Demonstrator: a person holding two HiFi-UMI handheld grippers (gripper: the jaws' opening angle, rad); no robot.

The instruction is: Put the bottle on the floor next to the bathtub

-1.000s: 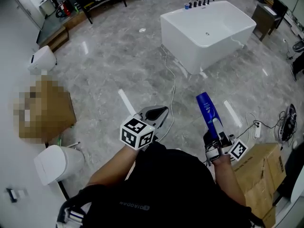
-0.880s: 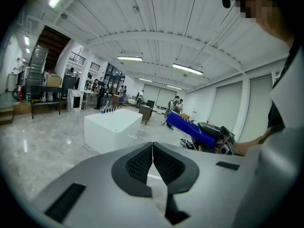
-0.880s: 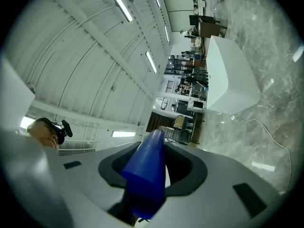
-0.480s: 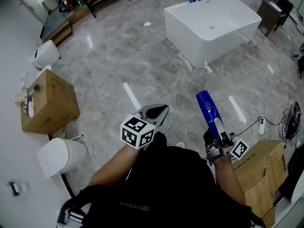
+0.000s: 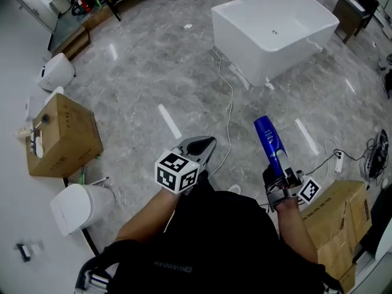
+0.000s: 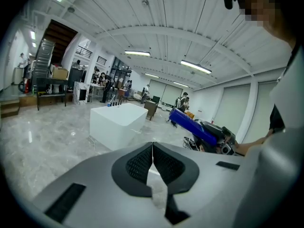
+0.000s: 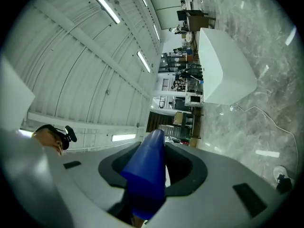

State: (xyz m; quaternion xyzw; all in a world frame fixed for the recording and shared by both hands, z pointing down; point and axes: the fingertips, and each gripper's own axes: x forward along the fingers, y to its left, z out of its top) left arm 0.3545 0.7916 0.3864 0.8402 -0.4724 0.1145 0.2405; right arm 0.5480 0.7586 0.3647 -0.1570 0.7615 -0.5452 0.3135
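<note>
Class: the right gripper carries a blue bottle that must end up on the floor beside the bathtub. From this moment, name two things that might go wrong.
1. The right gripper holds the blue bottle near one end, with most of its length jutting past the fingers; it may swing or slip on the walk.
2. A white cable snakes across the floor between the person and the bathtub; a foot might catch it.

The person wears a black short-sleeved top (image 5: 214, 244) with small pale lettering. The left gripper (image 5: 206, 144) has a pale grey shell and black ribbed pads. It and the darker right gripper (image 5: 279, 171) each carry a cube of black-and-white square markers.
</note>
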